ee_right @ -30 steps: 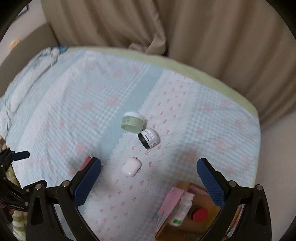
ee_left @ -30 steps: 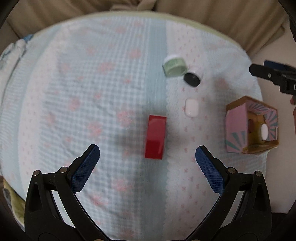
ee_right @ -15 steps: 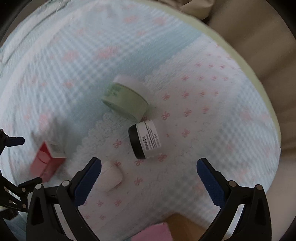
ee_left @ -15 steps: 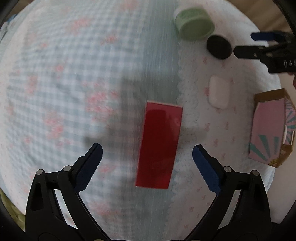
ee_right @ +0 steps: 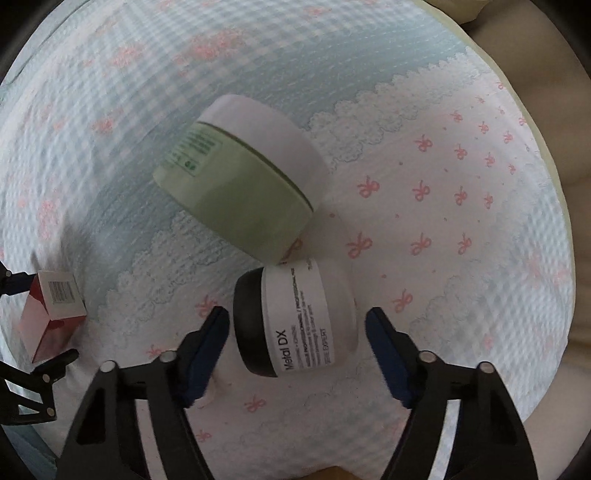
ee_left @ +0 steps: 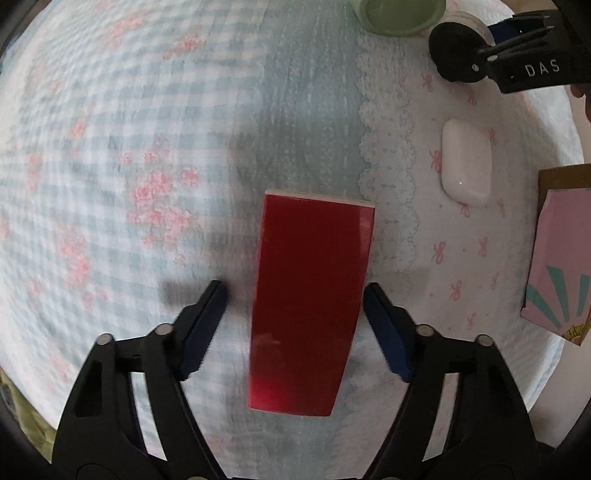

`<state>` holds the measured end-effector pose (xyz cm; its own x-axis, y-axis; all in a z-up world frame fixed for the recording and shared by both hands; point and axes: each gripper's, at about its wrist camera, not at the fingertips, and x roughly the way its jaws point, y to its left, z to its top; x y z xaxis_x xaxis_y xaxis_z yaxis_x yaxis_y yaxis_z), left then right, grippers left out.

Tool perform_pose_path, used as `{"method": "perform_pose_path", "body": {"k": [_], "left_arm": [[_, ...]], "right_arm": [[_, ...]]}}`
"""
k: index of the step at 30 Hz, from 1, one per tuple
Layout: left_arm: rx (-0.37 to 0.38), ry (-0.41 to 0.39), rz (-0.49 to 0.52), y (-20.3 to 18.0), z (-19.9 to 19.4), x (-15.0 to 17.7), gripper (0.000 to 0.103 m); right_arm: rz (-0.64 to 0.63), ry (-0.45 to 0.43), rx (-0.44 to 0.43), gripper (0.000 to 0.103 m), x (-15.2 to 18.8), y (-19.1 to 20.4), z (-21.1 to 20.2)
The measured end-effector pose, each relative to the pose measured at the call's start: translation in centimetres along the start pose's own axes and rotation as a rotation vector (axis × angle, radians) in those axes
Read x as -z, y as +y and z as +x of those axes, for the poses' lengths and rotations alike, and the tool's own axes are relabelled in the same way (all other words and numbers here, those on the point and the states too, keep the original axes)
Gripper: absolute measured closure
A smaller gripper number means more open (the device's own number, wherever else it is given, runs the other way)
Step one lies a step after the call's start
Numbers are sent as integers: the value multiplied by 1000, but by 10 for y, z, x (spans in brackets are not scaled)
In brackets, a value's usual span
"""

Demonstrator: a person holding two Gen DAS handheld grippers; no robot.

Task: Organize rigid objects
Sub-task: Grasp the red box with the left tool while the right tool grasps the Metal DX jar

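Note:
A red box [ee_left: 308, 299] lies flat on the patterned bedspread. My left gripper [ee_left: 295, 317] is open, its blue pads on either side of the box's near half, not touching it. A white jar with a black lid [ee_right: 295, 319] lies on its side. My right gripper [ee_right: 297, 343] is open around it, a small gap on each side. A green jar with a white lid [ee_right: 243, 177] lies on its side against the white jar. The red box also shows at the left of the right wrist view [ee_right: 50, 314]. The black lid [ee_left: 456, 51] and green jar [ee_left: 400, 14] show in the left wrist view.
A white oval case [ee_left: 467, 162] lies right of the red box. A pink and brown cardboard box [ee_left: 561, 258] stands at the right edge. The right gripper's body [ee_left: 532, 62] reaches in from the upper right. Beige curtain [ee_right: 535, 92] hangs beyond the bed edge.
Both grippers have moved down and forward. The left one now straddles the red box and the right one straddles the black-lidded jar. Both have narrowed their opening.

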<state>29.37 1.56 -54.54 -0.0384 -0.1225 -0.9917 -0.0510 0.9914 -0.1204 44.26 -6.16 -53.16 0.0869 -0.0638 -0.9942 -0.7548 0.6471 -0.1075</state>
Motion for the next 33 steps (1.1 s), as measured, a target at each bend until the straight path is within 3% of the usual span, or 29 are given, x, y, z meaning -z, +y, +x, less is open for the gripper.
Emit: {"method": "perform_pose_path", "body": {"k": [2, 4, 5, 13, 19, 26, 33], "left_arm": [[-7, 1, 9, -2, -1, 0, 45], [17, 0, 15, -2, -5, -7, 62], [22, -2, 23, -5, -6, -7, 63], [16, -31, 28, -16, -14, 1, 65], [36, -55, -29, 10, -29, 9, 65], [42, -132, -63, 17, -73, 19, 65], [76, -218, -65, 20, -141, 33, 65]], "right_arm": [[6, -3, -2, 49, -1, -1, 1], [19, 0, -2, 53, -6, -3, 1], [25, -2, -2, 54, -7, -4, 2], [75, -22, 16, 54, -8, -14, -12], [171, -33, 13, 55, 16, -18, -35], [264, -78, -28, 55, 39, -20, -77], [310, -150, -55, 55, 69, -15, -136]]}}
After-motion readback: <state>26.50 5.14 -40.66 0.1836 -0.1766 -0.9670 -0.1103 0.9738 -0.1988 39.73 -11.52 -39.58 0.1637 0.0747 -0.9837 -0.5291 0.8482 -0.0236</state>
